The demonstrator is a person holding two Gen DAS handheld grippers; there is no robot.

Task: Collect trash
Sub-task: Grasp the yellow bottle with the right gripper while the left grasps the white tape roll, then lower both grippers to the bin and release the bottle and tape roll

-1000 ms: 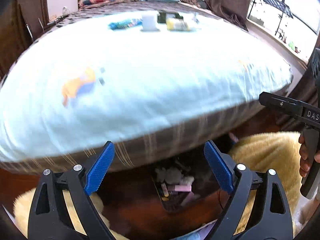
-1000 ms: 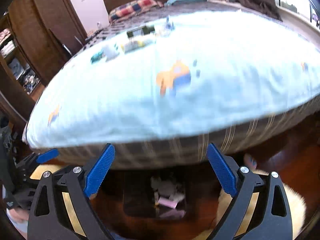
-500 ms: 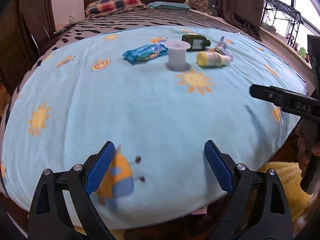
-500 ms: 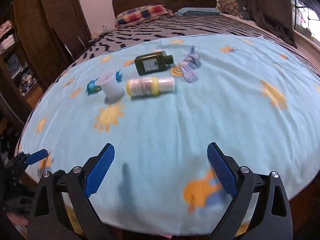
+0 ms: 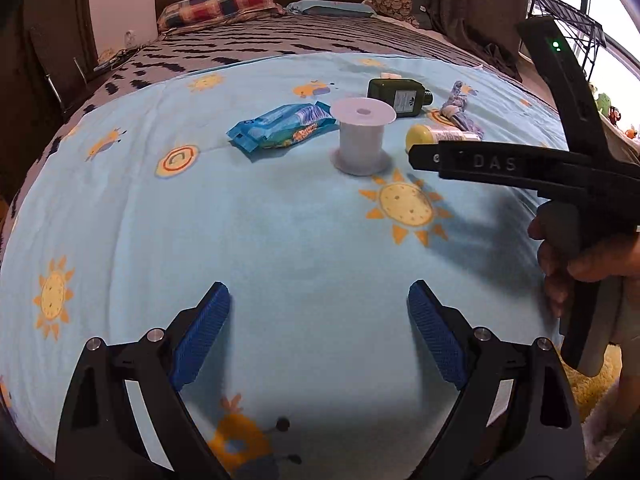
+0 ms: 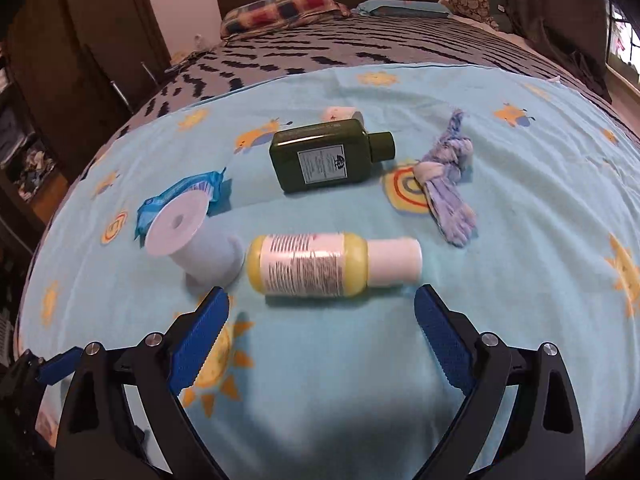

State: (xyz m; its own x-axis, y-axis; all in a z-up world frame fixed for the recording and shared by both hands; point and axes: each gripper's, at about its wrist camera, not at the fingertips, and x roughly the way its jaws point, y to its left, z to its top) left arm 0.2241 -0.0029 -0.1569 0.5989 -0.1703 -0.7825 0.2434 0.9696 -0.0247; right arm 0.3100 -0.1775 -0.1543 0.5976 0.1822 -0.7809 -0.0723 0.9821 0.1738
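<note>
Trash lies on a light blue sun-print blanket (image 5: 280,240) on the bed. A blue wrapper (image 5: 280,126), an upright white spool (image 5: 362,136), a dark green bottle (image 5: 398,96), a yellow bottle with a white cap (image 5: 430,138) and a knotted blue cloth (image 5: 460,110) lie there. My left gripper (image 5: 318,336) is open and empty, well short of them. My right gripper (image 6: 320,336) is open and empty, just in front of the yellow bottle (image 6: 320,266). The right wrist view also shows the spool (image 6: 192,236), the green bottle (image 6: 324,154), the cloth (image 6: 448,184) and the wrapper (image 6: 180,196).
The right gripper's body and the hand holding it (image 5: 560,184) cross the right side of the left wrist view. Beyond the blanket lie a dark patterned bedspread (image 6: 320,48), pillows (image 6: 280,8) and a headboard. A wardrobe (image 6: 80,60) stands left. A yellow rug (image 5: 592,380) lies at the bed's foot.
Both grippers rose from the floor bin under the bed's edge to above the bed, then moved forward toward the items. The right gripper has come close to the yellow bottle.
</note>
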